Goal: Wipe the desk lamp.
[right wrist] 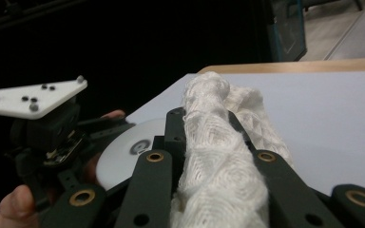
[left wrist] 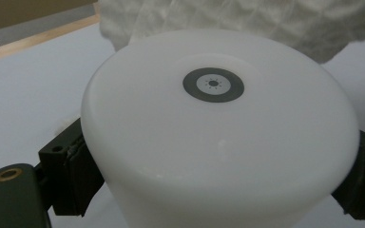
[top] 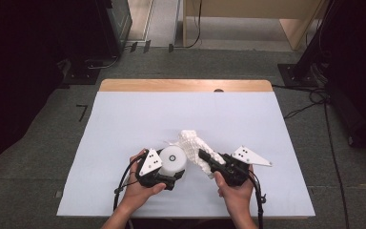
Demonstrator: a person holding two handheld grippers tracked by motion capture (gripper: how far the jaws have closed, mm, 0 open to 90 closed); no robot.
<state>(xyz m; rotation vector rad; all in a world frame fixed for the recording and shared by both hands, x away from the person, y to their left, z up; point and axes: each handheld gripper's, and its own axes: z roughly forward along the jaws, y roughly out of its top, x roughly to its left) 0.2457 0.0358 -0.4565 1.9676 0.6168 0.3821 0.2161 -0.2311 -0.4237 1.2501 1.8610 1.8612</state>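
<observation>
White foam netting (top: 198, 150) is clamped between the jaws of the right gripper (top: 205, 156), which hide its pinched middle in the right gripper view, where its lower end is cut off. The left gripper (left wrist: 218, 190) grips a white round container (top: 172, 161) by its sides near the table (top: 124, 119) edge. The container's body below the rim is cut off in the left gripper view.

White table (top: 124, 119) on grey floor (top: 38, 143).
</observation>
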